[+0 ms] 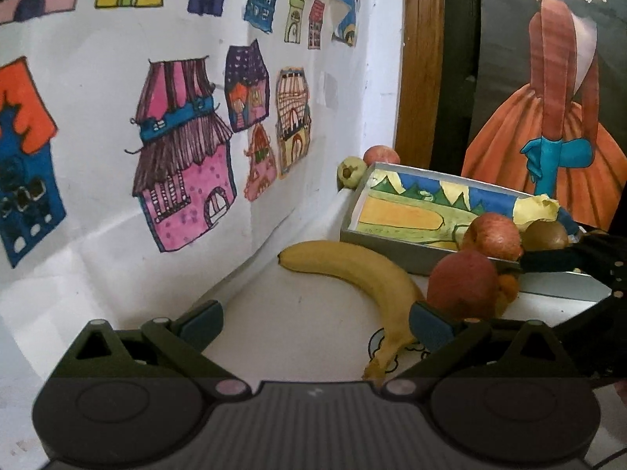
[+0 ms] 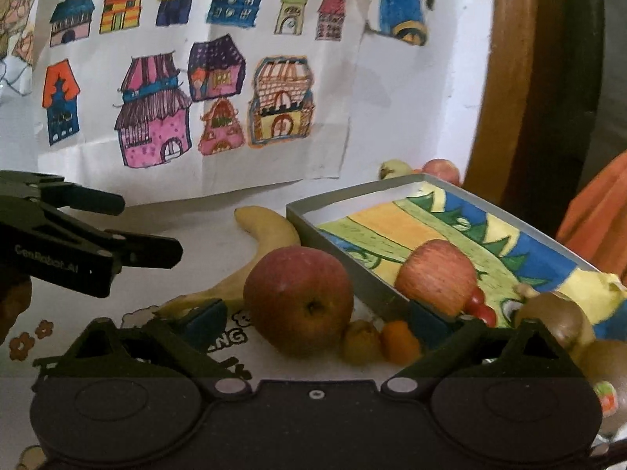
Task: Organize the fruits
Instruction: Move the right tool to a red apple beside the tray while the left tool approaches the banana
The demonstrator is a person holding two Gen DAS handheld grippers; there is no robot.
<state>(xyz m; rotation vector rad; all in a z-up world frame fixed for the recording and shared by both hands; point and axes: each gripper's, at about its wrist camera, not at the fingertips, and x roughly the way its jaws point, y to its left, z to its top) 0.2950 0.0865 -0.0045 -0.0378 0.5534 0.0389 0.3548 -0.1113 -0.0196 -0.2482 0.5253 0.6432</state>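
A red apple (image 2: pixel 299 301) lies on the white table just in front of a grey tray (image 2: pixel 333 243), which is lined with a coloured drawing. My right gripper (image 2: pixel 315 321) is open, its fingers spread to either side of this apple, slightly short of it. A second apple (image 2: pixel 435 282) sits inside the tray with small red tomatoes (image 2: pixel 480 307) and a kiwi (image 2: pixel 552 317). A banana (image 1: pixel 352 270) lies left of the tray. My left gripper (image 1: pixel 315 325) is open and empty above the banana's stem end.
A small orange (image 2: pixel 399 342) and a small yellow-green fruit (image 2: pixel 360 340) touch the near apple. A guava (image 1: pixel 348 172) and another apple (image 1: pixel 380 154) sit behind the tray against the wall (image 1: pixel 98 156), which is covered in house drawings. A wooden frame (image 1: pixel 417 58) stands to the right.
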